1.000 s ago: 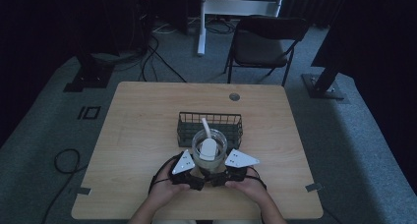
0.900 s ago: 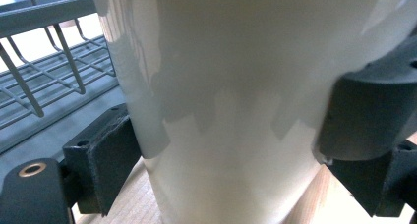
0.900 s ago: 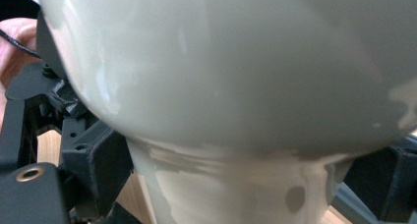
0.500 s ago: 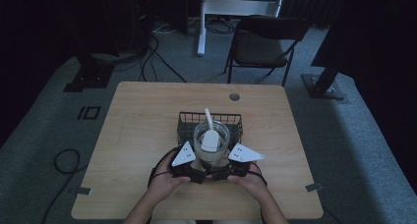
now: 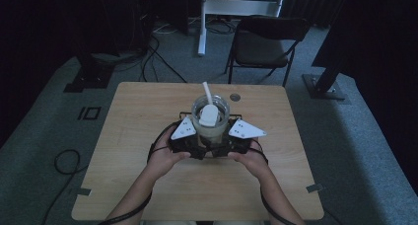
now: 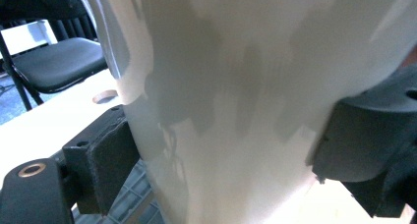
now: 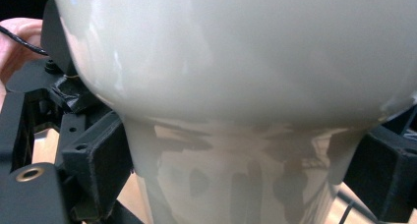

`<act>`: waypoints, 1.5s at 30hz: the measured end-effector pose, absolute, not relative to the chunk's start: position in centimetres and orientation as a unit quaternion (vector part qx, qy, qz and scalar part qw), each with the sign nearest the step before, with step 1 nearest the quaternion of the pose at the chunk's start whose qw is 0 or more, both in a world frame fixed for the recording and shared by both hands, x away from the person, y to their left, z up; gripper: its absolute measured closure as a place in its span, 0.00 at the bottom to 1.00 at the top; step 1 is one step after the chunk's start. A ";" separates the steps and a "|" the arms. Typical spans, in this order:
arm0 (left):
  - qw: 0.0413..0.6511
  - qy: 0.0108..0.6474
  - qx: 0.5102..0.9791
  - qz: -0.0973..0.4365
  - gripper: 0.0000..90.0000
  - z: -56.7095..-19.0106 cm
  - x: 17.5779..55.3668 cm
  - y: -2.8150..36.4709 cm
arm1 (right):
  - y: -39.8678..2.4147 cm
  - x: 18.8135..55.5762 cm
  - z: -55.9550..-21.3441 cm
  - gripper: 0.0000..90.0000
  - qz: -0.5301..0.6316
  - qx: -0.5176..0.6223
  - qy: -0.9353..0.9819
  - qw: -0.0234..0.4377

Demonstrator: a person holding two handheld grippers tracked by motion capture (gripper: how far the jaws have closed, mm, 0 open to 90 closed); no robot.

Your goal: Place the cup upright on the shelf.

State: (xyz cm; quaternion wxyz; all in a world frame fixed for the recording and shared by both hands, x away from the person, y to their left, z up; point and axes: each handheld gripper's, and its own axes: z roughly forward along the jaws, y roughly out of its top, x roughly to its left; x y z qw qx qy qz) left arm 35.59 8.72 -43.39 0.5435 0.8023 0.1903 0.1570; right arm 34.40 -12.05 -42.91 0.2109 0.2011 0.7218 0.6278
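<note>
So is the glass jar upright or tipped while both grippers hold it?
Upright. The glass jar shows its round mouth facing up between the left gripper and right gripper, with a white scoop standing inside.

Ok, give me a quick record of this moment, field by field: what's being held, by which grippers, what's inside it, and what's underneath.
held thing: clear cup, lower part milky white
left gripper: jaws pressed on the cup's sides
right gripper: jaws pressed on the cup's narrower lower part
inside the cup: white scoop, handle sticking out past the rim
behind and under the cup: black wire basket, mostly hidden
support: wooden table
</note>
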 end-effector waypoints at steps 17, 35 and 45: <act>0.535 0.190 0.809 0.151 0.12 -39.5 39.8 8.5 | -12.0 38.4 -39.9 0.10 0.641 0.209 0.706 0.215; 0.534 0.206 0.807 0.146 0.12 -39.9 43.6 8.3 | -11.9 42.4 -39.6 0.10 0.633 0.217 0.712 0.214; 0.520 0.216 0.815 0.135 0.12 -42.3 44.1 7.8 | -12.3 42.9 -42.2 0.10 0.627 0.234 0.716 0.199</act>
